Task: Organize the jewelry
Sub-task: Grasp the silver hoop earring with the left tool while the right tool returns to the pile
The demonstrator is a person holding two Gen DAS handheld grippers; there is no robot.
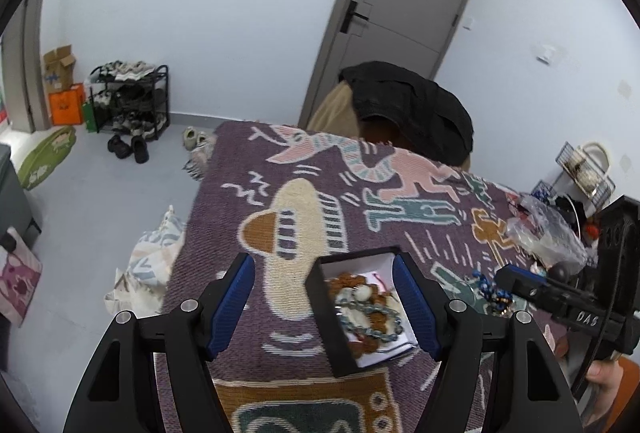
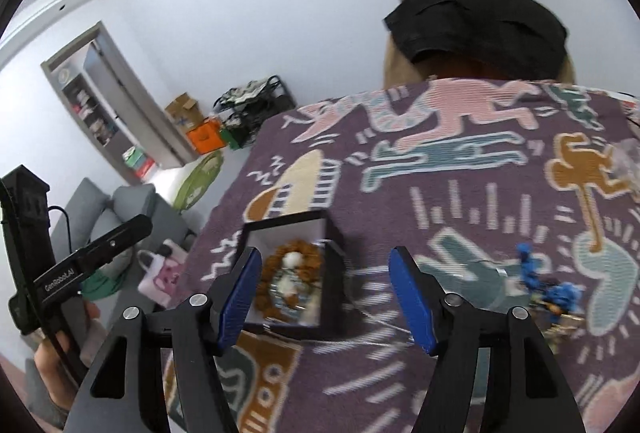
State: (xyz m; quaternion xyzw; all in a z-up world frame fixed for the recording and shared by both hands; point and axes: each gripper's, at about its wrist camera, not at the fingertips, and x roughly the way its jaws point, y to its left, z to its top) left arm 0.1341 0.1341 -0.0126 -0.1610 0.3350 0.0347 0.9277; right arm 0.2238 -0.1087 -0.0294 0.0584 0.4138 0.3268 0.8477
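Note:
A black box [image 1: 319, 307] with a white lining stands on the purple patterned cloth [image 1: 240, 169]. It holds brown and pale blue bead bracelets [image 1: 370, 311]. My left gripper [image 1: 324, 303] is open around the box; its right pad is close to the box's right side and its left pad stands well clear. In the right wrist view the box [image 2: 337, 265] sits by the left pad of my open right gripper [image 2: 326, 299]. A thin silvery wire ring [image 2: 380, 321] lies on the cloth between those pads. Blue bead jewelry [image 2: 554, 293] lies to the right.
Clear plastic bags [image 1: 548, 229] and a wire basket [image 1: 584, 169] crowd the table's right end. A chair draped with a black garment [image 1: 412, 109] stands behind the table. The cloth's left edge drops to the floor, where a shoe rack [image 1: 128, 101] stands by the wall.

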